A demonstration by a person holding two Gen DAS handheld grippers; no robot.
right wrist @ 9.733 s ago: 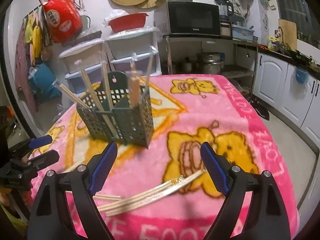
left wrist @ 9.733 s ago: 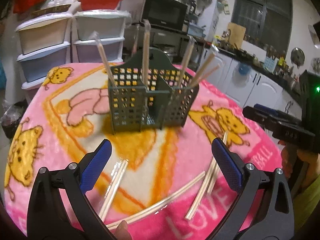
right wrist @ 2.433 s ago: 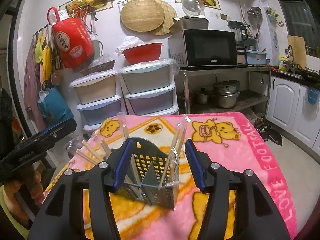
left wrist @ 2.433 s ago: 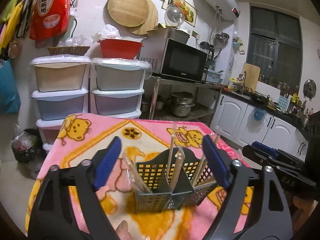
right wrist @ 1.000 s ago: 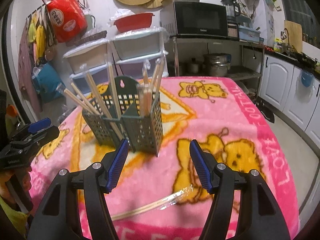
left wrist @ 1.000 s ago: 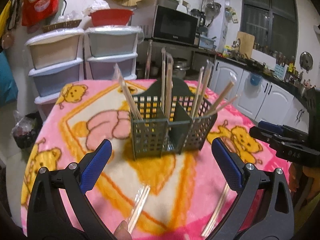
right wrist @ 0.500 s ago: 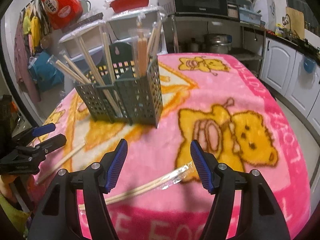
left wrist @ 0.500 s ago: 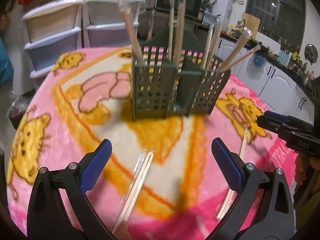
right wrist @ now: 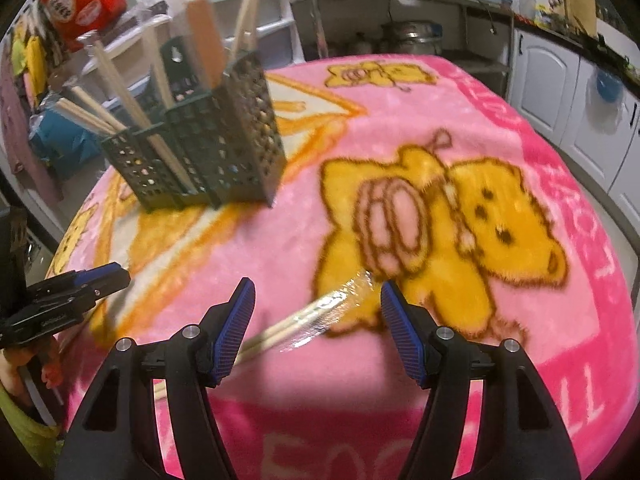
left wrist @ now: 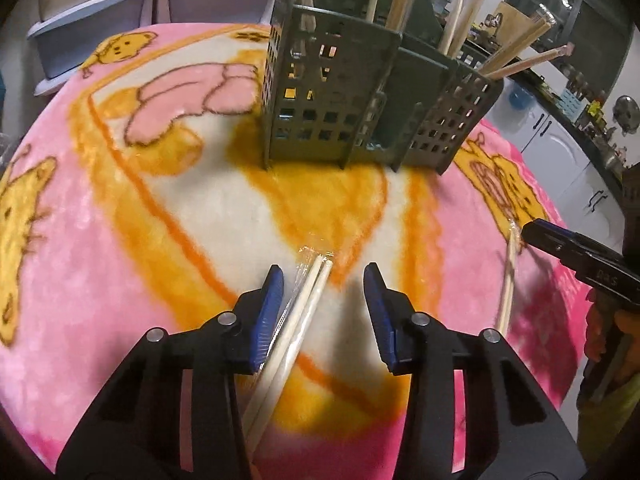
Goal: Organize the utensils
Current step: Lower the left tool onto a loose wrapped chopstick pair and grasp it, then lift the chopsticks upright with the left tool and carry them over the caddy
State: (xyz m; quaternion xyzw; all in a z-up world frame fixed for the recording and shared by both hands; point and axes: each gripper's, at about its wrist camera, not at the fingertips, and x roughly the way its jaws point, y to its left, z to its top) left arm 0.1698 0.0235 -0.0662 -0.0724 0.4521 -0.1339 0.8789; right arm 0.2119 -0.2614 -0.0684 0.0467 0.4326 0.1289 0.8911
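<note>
A dark green perforated utensil caddy (left wrist: 352,92) stands on the pink cartoon blanket (left wrist: 120,200) and holds several wrapped chopstick pairs. It also shows in the right wrist view (right wrist: 208,156). My left gripper (left wrist: 323,276) is open, low over the blanket, its fingers either side of a wrapped chopstick pair (left wrist: 304,304) lying near the left pad. My right gripper (right wrist: 316,292) is open, straddling another wrapped pair (right wrist: 316,316) that lies on the blanket. That pair also shows at the right of the left wrist view (left wrist: 509,276).
Stacked plastic drawers (left wrist: 100,8) stand behind the table on the left. White kitchen cabinets (right wrist: 560,80) and a shelf with pots (right wrist: 404,36) are on the right. The blanket's rounded edge drops off close on all sides.
Both grippers have dropped low toward the blanket and narrowed their jaws. Each now has a wrapped chopstick pair between its fingers.
</note>
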